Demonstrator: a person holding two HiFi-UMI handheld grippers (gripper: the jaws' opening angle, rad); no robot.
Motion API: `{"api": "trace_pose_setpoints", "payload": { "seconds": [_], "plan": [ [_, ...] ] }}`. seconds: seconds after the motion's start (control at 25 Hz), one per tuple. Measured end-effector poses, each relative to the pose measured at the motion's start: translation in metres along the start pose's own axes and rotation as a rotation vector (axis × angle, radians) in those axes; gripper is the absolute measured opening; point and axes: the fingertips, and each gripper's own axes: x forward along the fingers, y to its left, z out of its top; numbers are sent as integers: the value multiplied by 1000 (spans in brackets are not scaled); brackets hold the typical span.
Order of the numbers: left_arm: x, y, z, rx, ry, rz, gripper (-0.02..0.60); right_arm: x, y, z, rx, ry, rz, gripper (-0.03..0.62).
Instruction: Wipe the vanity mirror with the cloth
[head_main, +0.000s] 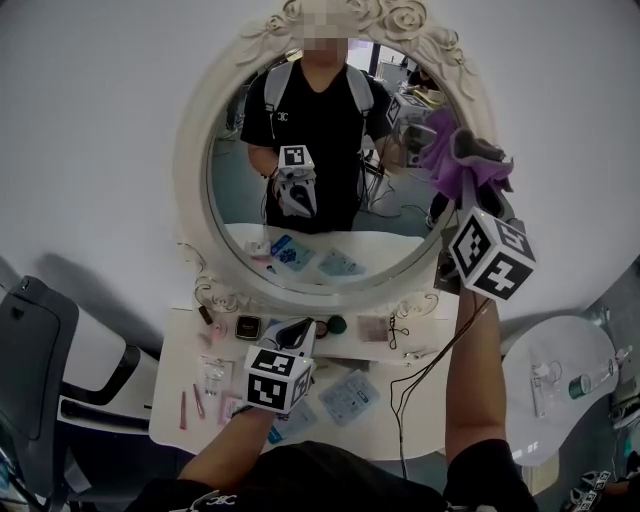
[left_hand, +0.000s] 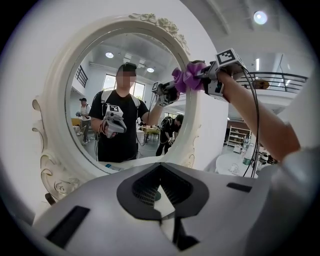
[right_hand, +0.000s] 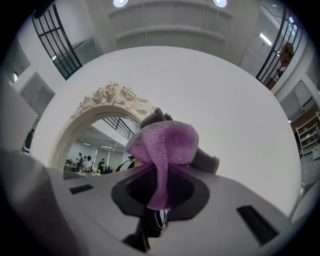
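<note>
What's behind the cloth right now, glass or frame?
The purple cloth, clamped in the right gripper, sits over the mirror frame at its right edge. Whether it touches the glass is covered by the cloth itself.

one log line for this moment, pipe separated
step: wipe | right gripper: shut on purple cloth, at upper-right edge of vanity mirror | left gripper: empty, low over vanity table

Light: bright, even, indoor.
Source: round ceiling lamps (left_hand: 259, 17) overhead; two repeated as small glints in the mirror (left_hand: 125, 95).
Shadows: faint, soft, on the wall (head_main: 90, 150).
Distortion: strong fisheye; black corners in both gripper views.
Focus: nearest foreground soft.
</note>
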Motion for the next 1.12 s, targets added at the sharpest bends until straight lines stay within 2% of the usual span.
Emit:
{"api": "trace_pose_setpoints", "payload": {
  "seconds": [0.12,0.28,0.52,0.72,1.12],
  "plan": [
    [-4,8,-1,-4,2,5,3,3,4,-7,3,16,-2,48],
    [-8,23,-4,-21,4,22,2,17,21,-20,90,60,65,46],
    [-18,46,-12,-43,12,49,2,25,27,-15,156,32,22,44],
    [-20,62,-15,-51,20,57,3,30,46,-4,99,23,28,42],
    [-23,67,-16,-44,22,35,2,36,86,16,91,-10,49,41]
  ]
}}
